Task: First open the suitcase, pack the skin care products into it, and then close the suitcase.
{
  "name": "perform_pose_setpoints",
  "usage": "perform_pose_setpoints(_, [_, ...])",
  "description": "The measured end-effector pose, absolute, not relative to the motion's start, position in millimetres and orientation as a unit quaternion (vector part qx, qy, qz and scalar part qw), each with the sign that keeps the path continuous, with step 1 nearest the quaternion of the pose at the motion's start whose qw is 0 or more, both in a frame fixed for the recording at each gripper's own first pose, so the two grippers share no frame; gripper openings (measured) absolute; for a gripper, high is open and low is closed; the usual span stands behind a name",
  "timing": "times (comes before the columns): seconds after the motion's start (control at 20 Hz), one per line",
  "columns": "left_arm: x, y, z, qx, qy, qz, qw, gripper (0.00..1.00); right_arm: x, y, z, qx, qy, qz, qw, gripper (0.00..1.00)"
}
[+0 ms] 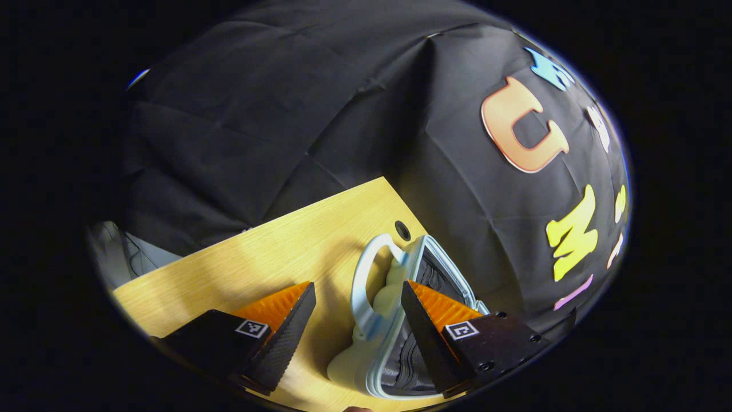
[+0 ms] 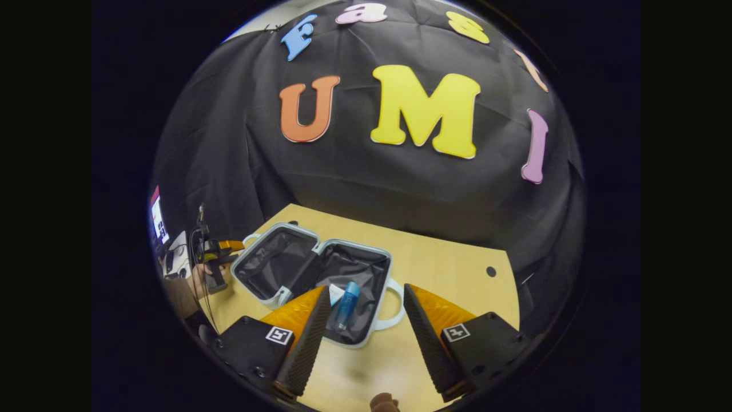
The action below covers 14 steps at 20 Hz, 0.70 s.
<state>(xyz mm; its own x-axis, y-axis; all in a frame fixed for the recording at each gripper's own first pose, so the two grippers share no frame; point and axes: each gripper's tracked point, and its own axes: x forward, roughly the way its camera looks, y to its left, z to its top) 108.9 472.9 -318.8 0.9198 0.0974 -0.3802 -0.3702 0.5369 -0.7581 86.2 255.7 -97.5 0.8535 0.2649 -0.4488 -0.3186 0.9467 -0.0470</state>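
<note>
Closing the case looks like the step in hand, since the case lies open and a bottle is already packed inside.

In the left gripper view, the left gripper (image 1: 357, 320) is held low over the table (image 1: 274, 246), at the edge of the case (image 1: 440, 269). Its jaws are wide apart and nothing is held. The pale handle (image 1: 366, 274) and the case rim are seen between the two fingers, nearer the right finger, which lies over the dark lining. To do the step well, the rim of the free half should be caught from below, not the handle, and the half should be swung over slowly so it lands square on the other half.

In the right gripper view, the right gripper (image 2: 366, 320) is held above the table, with its jaws wide apart and empty. The case is seen flat and open, both halves up, ahead of the fingers. A blue bottle (image 2: 347, 306) lies in the nearer half, just beside the left finger and between the two. The left gripper is seen well off at the far side of the case. The bottle should be kept lying flat, so the lid is not blocked.
</note>
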Motion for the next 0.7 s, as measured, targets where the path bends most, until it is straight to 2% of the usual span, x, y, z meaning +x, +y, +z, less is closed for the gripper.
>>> perform_pose_setpoints(0.1, [113.2,471.5,-323.1,-0.493,0.140,0.128,0.849,0.96,76.1,245.3,-90.3,-0.060,0.218,0.144,0.963,0.77])
perform_pose_setpoints(0.15, [114.4,471.2,-325.8,-0.505,0.138,0.125,0.843,0.91,71.7,242.6,-85.7,-0.056,0.215,0.142,0.965,0.75])
perform_pose_setpoints(0.3, [120.9,469.2,-333.5,-0.508,0.148,0.122,0.840,0.69,60.5,238.2,-82.7,-0.049,0.213,0.140,0.966,0.77])
perform_pose_setpoints(0.35, [124.6,466.6,-332.8,-0.516,0.146,0.113,0.837,0.43,58.0,235.5,-82.7,-0.052,0.212,0.139,0.966,0.76])
perform_pose_setpoints(0.4, [126.6,460.3,-326.2,-0.530,0.140,0.093,0.831,0.49,54.3,234.1,-84.8,-0.054,0.213,0.141,0.965,0.76])
perform_pose_setpoints(0.45, [126.4,460.0,-323.5,-0.535,0.137,0.088,0.829,0.22,50.6,233.9,-85.9,-0.052,0.214,0.143,0.965,0.77])
perform_pose_setpoints(0.5, [126.3,461.2,-323.1,-0.540,0.135,0.089,0.826,0.12,47.8,233.8,-87.1,-0.049,0.215,0.145,0.965,0.77])
perform_pose_setpoints(0.55, [125.5,461.1,-323.0,-0.542,0.138,0.092,0.824,0.16,45.4,232.6,-86.5,-0.045,0.214,0.145,0.965,0.75])
perform_pose_setpoints(0.7, [123.6,457.2,-316.6,-0.521,0.148,0.092,0.836,0.08,39.5,227.7,-84.6,-0.028,0.212,0.145,0.966,0.77])
